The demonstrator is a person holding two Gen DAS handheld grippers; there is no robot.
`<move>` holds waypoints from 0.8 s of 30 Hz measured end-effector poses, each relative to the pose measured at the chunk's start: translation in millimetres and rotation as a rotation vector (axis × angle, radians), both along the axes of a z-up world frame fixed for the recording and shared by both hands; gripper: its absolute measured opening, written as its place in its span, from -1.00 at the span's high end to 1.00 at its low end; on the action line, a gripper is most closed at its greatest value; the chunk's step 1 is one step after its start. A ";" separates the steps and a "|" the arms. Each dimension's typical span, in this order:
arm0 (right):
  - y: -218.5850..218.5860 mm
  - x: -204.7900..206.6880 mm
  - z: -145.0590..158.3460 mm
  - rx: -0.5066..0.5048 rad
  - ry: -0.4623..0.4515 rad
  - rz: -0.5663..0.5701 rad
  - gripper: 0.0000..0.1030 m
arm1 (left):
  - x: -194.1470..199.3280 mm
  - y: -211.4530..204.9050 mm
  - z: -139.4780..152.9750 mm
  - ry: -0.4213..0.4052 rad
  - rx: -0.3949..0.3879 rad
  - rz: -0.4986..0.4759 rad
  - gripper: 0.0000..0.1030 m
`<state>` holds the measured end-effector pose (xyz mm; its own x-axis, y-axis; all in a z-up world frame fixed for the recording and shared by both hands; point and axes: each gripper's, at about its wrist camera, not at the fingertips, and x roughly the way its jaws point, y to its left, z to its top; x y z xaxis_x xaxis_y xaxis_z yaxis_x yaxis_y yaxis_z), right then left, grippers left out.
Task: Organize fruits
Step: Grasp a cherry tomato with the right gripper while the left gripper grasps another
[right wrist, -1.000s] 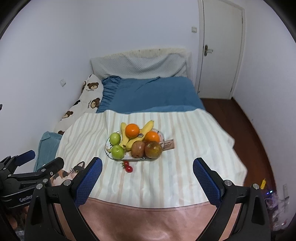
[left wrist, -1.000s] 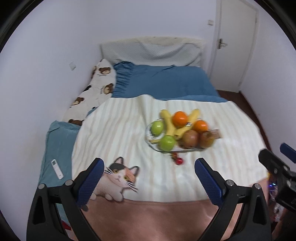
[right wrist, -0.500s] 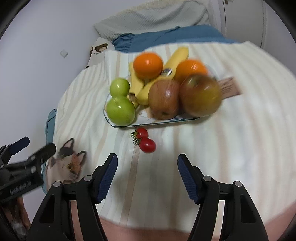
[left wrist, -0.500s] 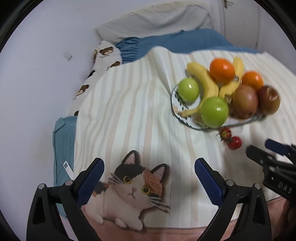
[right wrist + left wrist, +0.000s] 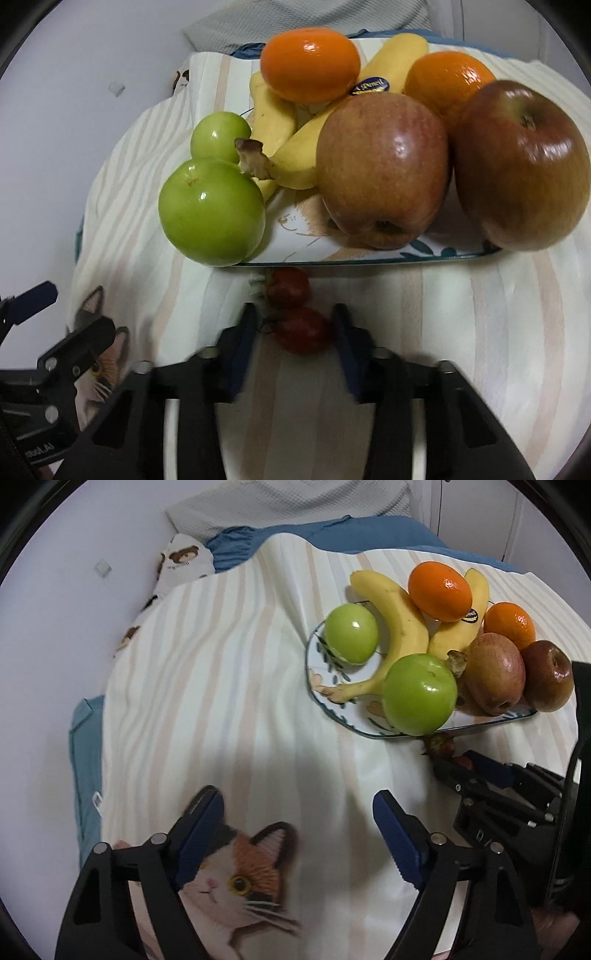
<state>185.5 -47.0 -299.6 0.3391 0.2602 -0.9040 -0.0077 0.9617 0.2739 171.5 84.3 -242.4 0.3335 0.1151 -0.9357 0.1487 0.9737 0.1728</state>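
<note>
Where the right claw (image 5: 295,332) clamps it, small glossy red cherry tomato (image 5: 303,334), leafy stem.

Two red cherry tomatoes (image 5: 301,328) lie just before the heaped fruit plate (image 5: 369,254).

In the left wrist view, the cherry tomatoes (image 5: 441,746) are largely hidden behind the right gripper (image 5: 458,766). The right gripper's fingers (image 5: 243,332) are blurred in its own view, so contact with the near tomato (image 5: 304,330) cannot be told. The red apple (image 5: 522,164) is cut by the edge.
</note>
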 end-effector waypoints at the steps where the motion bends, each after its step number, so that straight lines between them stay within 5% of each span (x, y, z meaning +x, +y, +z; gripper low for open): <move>1: -0.6 0.0 0.4 -0.001 -0.001 0.001 0.34 | 1.4 -1.9 -0.9 0.005 -0.013 0.004 -0.60; 14: -39.5 -26.2 48.7 -0.038 -0.076 -0.020 0.34 | 7.4 -29.0 -8.3 0.049 -0.155 0.056 -0.60; 24: -101.5 -48.2 62.2 -0.096 -0.081 -0.142 0.34 | 14.0 -54.5 -29.7 0.082 -0.252 0.085 -0.60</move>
<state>137.3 -148.6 -237.4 0.4388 0.1185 -0.8907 0.1117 0.9764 0.1849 185.5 29.8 -272.0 0.2541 -0.1002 -0.9620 0.0684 0.9940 -0.0855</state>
